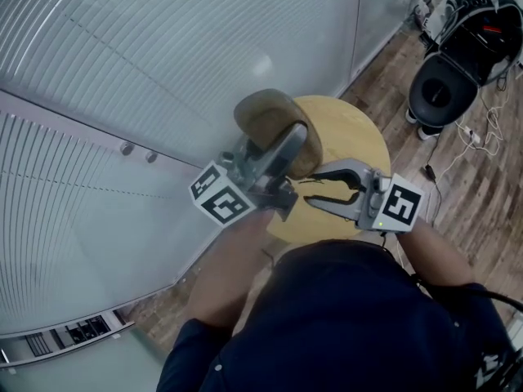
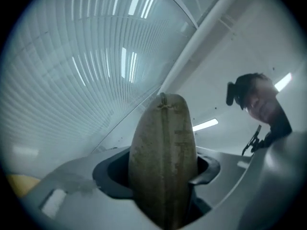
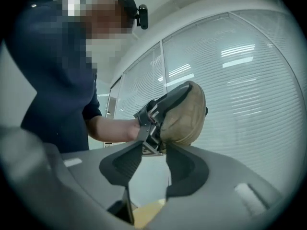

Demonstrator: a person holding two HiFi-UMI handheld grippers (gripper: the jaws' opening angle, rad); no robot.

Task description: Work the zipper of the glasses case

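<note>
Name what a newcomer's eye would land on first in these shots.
First, the tan glasses case, lifted off the round wooden table and clamped in the left gripper. Next, the right gripper close by the case's near end, its fingers apart and pressing on nothing. A striped glass wall fills the left of the head view.

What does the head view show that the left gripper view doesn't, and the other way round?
Only the head view: the round wooden table, the floor and the right gripper, jaws apart. Only the left gripper view: ceiling lights and the seam running up the glasses case. Both: that case clamped in the left gripper.
</note>
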